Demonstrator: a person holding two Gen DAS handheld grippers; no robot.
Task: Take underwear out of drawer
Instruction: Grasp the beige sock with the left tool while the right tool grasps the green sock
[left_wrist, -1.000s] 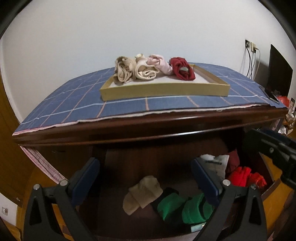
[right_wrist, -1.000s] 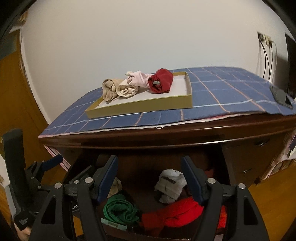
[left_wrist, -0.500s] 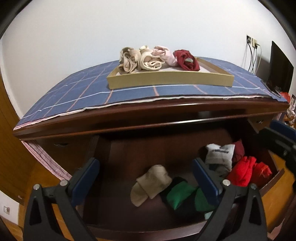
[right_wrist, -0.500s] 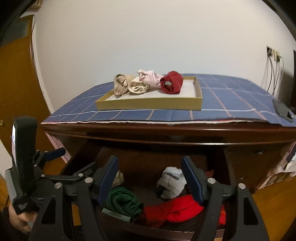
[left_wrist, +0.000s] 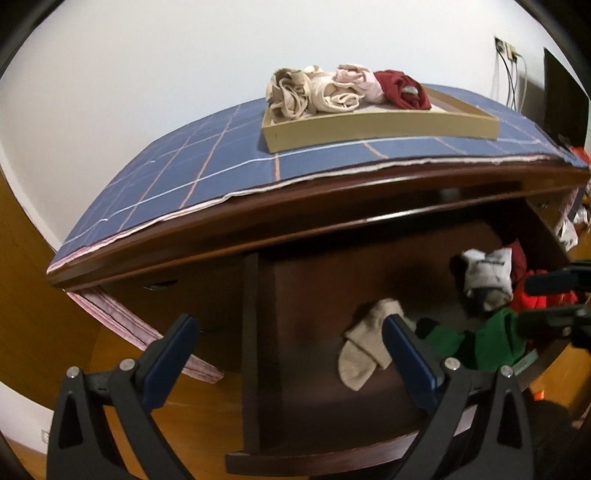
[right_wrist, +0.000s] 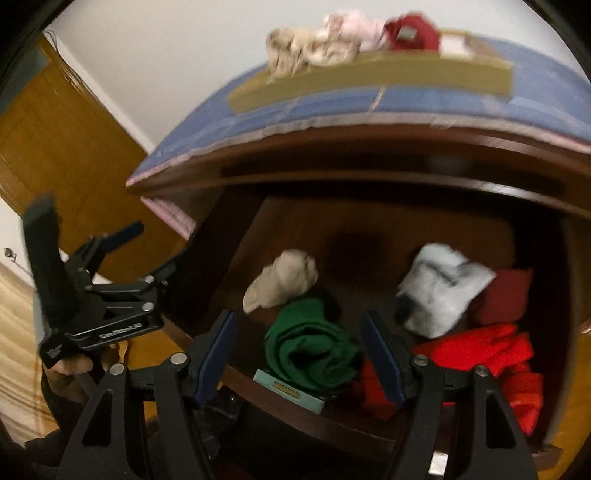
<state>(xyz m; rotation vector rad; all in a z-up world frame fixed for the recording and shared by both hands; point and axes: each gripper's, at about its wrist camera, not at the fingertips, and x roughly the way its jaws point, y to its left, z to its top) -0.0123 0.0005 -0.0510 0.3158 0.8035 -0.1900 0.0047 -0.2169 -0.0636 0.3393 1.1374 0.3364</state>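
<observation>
The dresser drawer (left_wrist: 332, 454) stands pulled out. Inside lie a beige underwear roll (left_wrist: 365, 347), a green one (left_wrist: 480, 343), a white-grey one (left_wrist: 487, 277) and red ones (left_wrist: 543, 299). My left gripper (left_wrist: 291, 350) is open and empty over the drawer's left side, its right finger (left_wrist: 402, 350) in front of the beige roll. My right gripper (right_wrist: 299, 350) is open above the drawer's front, tilted down, with the green underwear (right_wrist: 310, 347) seen between its fingers, apart from both pads. The beige roll (right_wrist: 284, 280), the white-grey roll (right_wrist: 439, 288) and the red pile (right_wrist: 491, 354) lie around it.
On the blue checked cloth (left_wrist: 192, 166) over the dresser top stands a shallow tan tray (left_wrist: 384, 129) with several rolled garments (left_wrist: 332, 92). A light green box (right_wrist: 288, 391) lies at the drawer's front. A dark screen (left_wrist: 561, 96) and cables are at the far right. A wooden door (right_wrist: 55, 129) is at the left.
My right gripper has dropped and tipped down towards the drawer, so the green underwear now shows between its fingers. My left gripper has shifted left and a little lower. Both stay open.
</observation>
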